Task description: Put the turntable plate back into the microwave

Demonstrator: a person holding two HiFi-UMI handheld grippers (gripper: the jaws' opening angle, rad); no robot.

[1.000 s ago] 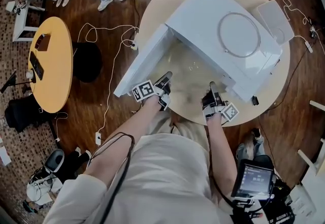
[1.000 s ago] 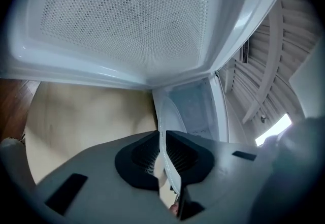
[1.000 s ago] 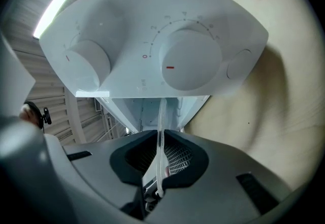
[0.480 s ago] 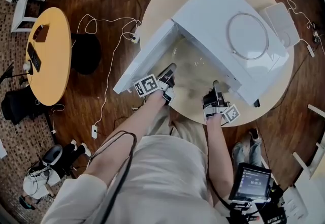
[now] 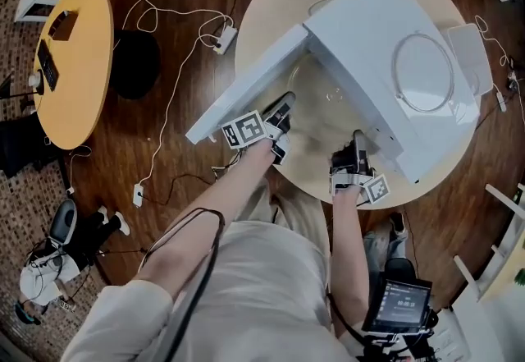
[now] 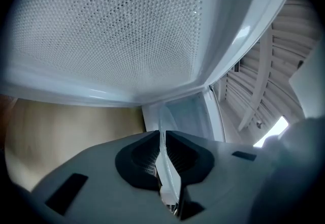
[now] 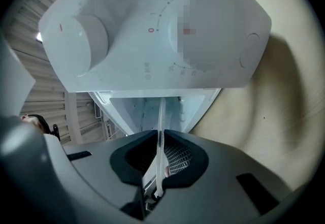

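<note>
The white microwave [image 5: 385,32] is seen on a round, pale tabletop [image 5: 271,7], with its door [image 5: 246,93] swung open to the left of the head view. The clear glass turntable plate [image 5: 324,102] is held at the open front of the microwave, between the door and the body. How far it reaches into the cavity cannot be told.

The left hand-held gripper [image 5: 279,118] is closed on the plate's near rim beside the door. In the left gripper view, the jaws of the left hand-held gripper [image 6: 162,136] are pressed together on the thin glass edge of the turntable plate [image 6: 169,180], and the perforated inner face of the door [image 6: 117,30] fills the frame above.

The right hand-held gripper [image 5: 354,151] is closed on the rim at the other side, below the front of the microwave. In the right gripper view, the right hand-held gripper [image 7: 158,134] is likewise pinched on the turntable plate [image 7: 161,111], under the control panel [image 7: 152,30] with its round dial [image 7: 81,42]. The tabletop [image 7: 284,91] is visible at the right.

A thin ring [image 5: 395,77] lies on top of the microwave. Cables [image 5: 176,81] trail over the wooden floor [image 5: 164,155].
</note>
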